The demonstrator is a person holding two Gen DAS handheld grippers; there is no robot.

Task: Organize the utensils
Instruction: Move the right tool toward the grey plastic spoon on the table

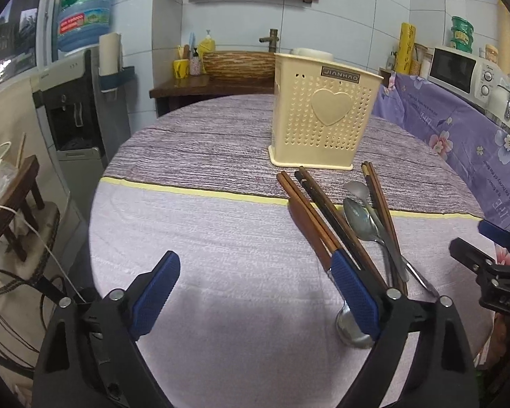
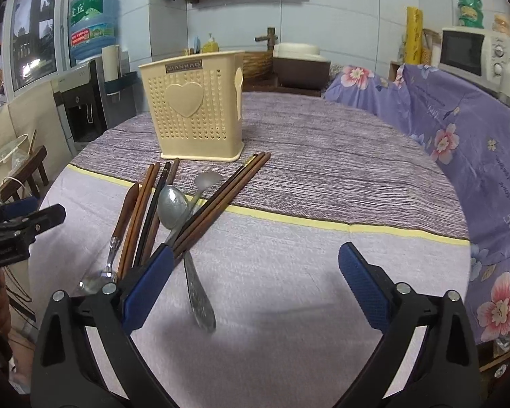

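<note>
I am holding my left gripper wide open, low in its frame; my right gripper is gaping likewise, both pointing downward.

1 cream holder; 3 pairs of chopsticks, so 6 sticks; 2 plain metal spoons; 1 wooden-handled spoon

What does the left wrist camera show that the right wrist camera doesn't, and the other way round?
Only the left wrist view shows the left gripper head-on, jaws open and empty. Only the right wrist view shows the right gripper head-on, also open and empty, plus the spoon emblem on the holder's side. Both show the cream utensil holder, chopsticks and metal spoons on the tablecloth.
</note>
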